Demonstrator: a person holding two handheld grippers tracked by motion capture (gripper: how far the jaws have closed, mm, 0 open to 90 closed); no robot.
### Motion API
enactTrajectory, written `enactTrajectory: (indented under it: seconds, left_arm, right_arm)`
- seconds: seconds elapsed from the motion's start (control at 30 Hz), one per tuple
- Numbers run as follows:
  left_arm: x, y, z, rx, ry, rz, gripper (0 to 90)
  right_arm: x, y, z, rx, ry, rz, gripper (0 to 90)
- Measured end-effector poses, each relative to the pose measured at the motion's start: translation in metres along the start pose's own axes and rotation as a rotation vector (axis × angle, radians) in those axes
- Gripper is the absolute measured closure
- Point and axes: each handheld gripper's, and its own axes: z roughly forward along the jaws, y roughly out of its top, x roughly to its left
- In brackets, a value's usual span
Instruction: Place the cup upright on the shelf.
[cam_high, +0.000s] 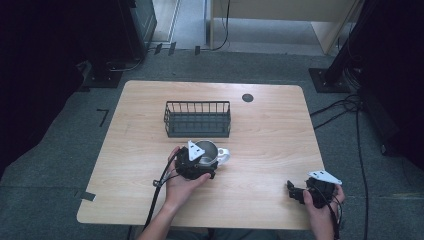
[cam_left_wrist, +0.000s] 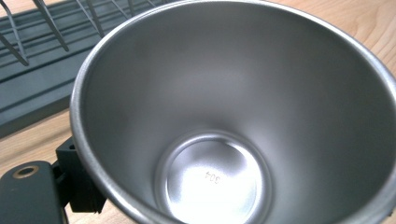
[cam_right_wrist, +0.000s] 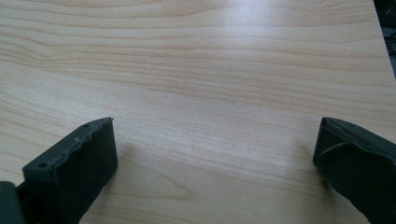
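Observation:
A steel mug (cam_high: 207, 149) with a white handle (cam_high: 223, 155) stands on the wooden table (cam_high: 265, 135), just in front of a dark wire basket (cam_high: 197, 119). My left gripper (cam_high: 202, 160) is at the mug, held by a hand from the near side. In the left gripper view I look down into the empty mug (cam_left_wrist: 224, 102); one black finger (cam_left_wrist: 77, 184) presses on its outer wall at the lower left, and the other is hidden behind the rim. My right gripper (cam_high: 293, 191) rests open near the table's front right corner, its fingers (cam_right_wrist: 74, 163) wide apart over bare wood.
The empty basket (cam_left_wrist: 37, 70) lies close behind the mug. A dark round grommet (cam_high: 247, 97) sits at the table's far edge. Cables trail off both grippers toward the near edge. Stands and cables crowd the floor at the right.

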Motion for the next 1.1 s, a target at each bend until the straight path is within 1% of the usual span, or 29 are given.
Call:
enactTrajectory:
  seconds: [0.23,0.4,0.47,0.53,0.57,0.6,0.7,0.77,0.87,1.1]
  left_arm:
    - [0.014,0.007,-0.009,-0.013,-0.009,-0.024,8.3]
    - [0.026,0.016,-0.017,-0.031,-0.005,-0.035,8.3]
    - [0.03,0.02,-0.02,-0.033,0.005,-0.033,8.3]
    - [0.033,0.025,-0.023,-0.044,-0.001,-0.037,8.3]
    - [0.035,0.028,-0.024,-0.049,0.001,-0.04,8.3]
    - [0.036,0.031,-0.026,-0.05,0.004,-0.032,8.3]
    - [0.041,0.038,-0.03,-0.066,0.005,-0.04,8.3]
    - [0.044,0.044,-0.033,-0.068,0.007,-0.036,8.3]
    - [0.05,0.053,-0.037,-0.075,0.012,-0.042,8.3]
    - [0.068,0.075,-0.039,-0.087,0.037,-0.048,8.3]
  right_arm:
    - [0.0,0.0,0.0,0.0,0.0,0.001,0.0]
    - [0.0,0.0,0.0,0.0,0.0,0.001,0.0]
    - [0.0,0.0,0.0,0.0,0.0,0.001,0.0]
    - [0.0,0.0,0.0,0.0,0.0,0.003,0.0]
    - [0.0,0.0,0.0,0.0,0.0,0.003,0.0]
    - [0.0,0.0,0.0,0.0,0.0,0.003,0.0]
    - [0.0,0.0,0.0,0.0,0.0,0.002,0.0]
    - [0.0,0.0,0.0,0.0,0.0,0.003,0.0]
    - [0.0,0.0,0.0,0.0,0.0,0.003,0.0]
    - [0.0,0.0,0.0,0.001,0.0,0.003,0.0]
